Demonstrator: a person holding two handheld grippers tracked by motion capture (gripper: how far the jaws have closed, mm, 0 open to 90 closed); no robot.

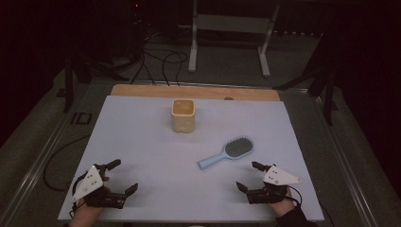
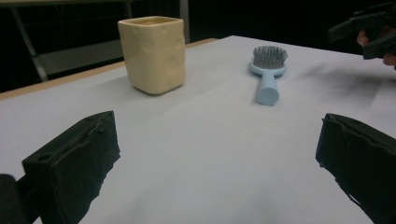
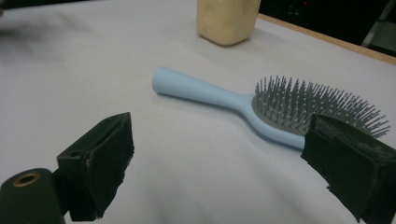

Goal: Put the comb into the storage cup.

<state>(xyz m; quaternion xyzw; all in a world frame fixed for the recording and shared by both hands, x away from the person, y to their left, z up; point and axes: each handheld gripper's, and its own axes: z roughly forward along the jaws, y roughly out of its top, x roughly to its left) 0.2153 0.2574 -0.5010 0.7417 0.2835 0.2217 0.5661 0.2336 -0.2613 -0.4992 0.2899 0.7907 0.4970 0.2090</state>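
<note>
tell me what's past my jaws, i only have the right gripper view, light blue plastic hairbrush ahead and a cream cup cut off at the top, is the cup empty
Observer: The high view looks into the cream square cup; nothing shows inside.
Operator: where's the other gripper
Observer: The left gripper sits near the table's front left edge, jaws open, holding nothing.
Operator: which end of the brush is nearer me
Observer: From above, the light blue plastic hairbrush lies diagonally, and its bristled head is the end nearer the right gripper.

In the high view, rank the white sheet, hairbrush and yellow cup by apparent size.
1. White sheet, largest by far.
2. Hairbrush, longest of the two small things.
3. Yellow cup, shorter but bulkier; close to the brush.
</note>
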